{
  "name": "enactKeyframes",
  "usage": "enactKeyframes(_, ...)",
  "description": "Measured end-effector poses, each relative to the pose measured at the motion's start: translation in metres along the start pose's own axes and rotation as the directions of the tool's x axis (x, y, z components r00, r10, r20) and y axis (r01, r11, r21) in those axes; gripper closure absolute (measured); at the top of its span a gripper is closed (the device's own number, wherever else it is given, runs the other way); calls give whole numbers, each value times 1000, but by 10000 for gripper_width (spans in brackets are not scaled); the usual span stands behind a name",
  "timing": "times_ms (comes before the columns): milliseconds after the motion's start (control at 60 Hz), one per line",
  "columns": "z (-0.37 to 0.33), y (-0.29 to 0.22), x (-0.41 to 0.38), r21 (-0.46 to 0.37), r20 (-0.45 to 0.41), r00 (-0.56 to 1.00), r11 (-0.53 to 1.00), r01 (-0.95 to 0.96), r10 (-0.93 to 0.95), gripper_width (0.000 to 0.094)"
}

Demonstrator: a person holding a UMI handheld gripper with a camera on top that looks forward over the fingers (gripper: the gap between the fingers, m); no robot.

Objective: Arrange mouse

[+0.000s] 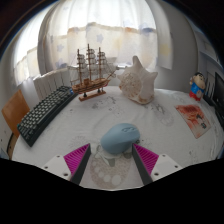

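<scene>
Item: one small rounded pale-blue computer mouse [119, 137], lying on a white cloth-covered round table [90, 118], just ahead of the hand-held two-finger gripper [112, 155] and centred on the gap between its fingers. Jaws: spread wide, wider than the mouse, the pink inner pads [76, 155] angled inward on either side; they hold nothing, and I see no contact with the mouse, whose near end sits at or just beyond the fingertips. Step in hand, as I judge it: the approach to a grasp. To do it well, the gripper should advance straight along the mouse's long axis until the pads flank its widest part, stay low to the cloth, and close evenly so the smooth shell does not squirt forward or twist. Surroundings: a dark keyboard with a green edge [45, 112] lies well to the left, a likely reference for placing the mouse; a wooden model sailing ship [91, 70] and a large pale conch shell [136, 80] stand beyond; a reddish printed booklet [194, 119] lies to the right; white curtains [110, 30] hang behind.
</scene>
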State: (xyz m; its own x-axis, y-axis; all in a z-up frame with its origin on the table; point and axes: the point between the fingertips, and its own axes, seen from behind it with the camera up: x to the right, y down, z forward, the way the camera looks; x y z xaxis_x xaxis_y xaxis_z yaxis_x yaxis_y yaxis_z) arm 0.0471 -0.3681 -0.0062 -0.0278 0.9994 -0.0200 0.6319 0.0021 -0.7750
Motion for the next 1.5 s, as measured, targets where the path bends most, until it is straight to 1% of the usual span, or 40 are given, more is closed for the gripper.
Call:
enactKeyframes(150,23,-16,2,-3,3,1000,1000,-9,9,76)
enactKeyframes(400,51,-39,-4,0,37,999,1000,25,-25,72)
enactKeyframes(550,61,-47,-7,8,58,997,999,44,-44,91)
enactKeyframes(633,65,-50,-9,13,69,996,999,53,-54,152)
enactKeyframes(683,66,-51,-10,17,76,995,998,60,-61,215)
enactKeyframes(717,67,-52,-11,21,78,995,998,65,-66,285)
enactKeyframes(733,67,-52,-11,24,78,995,997,68,-70,338)
enactKeyframes(750,68,-53,-10,26,75,995,997,71,-73,431)
enactKeyframes(767,68,-53,-9,28,74,994,997,74,-76,458)
enactKeyframes(867,69,-55,-10,19,64,993,995,101,-102,527)
enactKeyframes(967,65,-62,-5,-2,60,997,998,58,-58,556)
enactKeyframes(1000,60,-70,-2,-1,56,997,999,50,-50,561)
enactKeyframes(1083,37,-102,7,28,85,996,1000,14,-17,564)
enactKeyframes(1183,2,-151,35,71,112,993,997,-34,26,565)
enactKeyframes(1267,-20,-187,85,116,100,994,992,-46,34,565)
enactKeyframes(1333,-27,-208,141,150,62,997,987,-49,40,565)
enactKeyframes(1400,-25,-216,206,170,-2,1000,985,-15,15,565)
enactKeyframes(1433,-21,-214,239,168,-36,999,986,-3,9,565)
enactKeyframes(1500,-8,-202,298,161,-78,997,987,11,1,566)
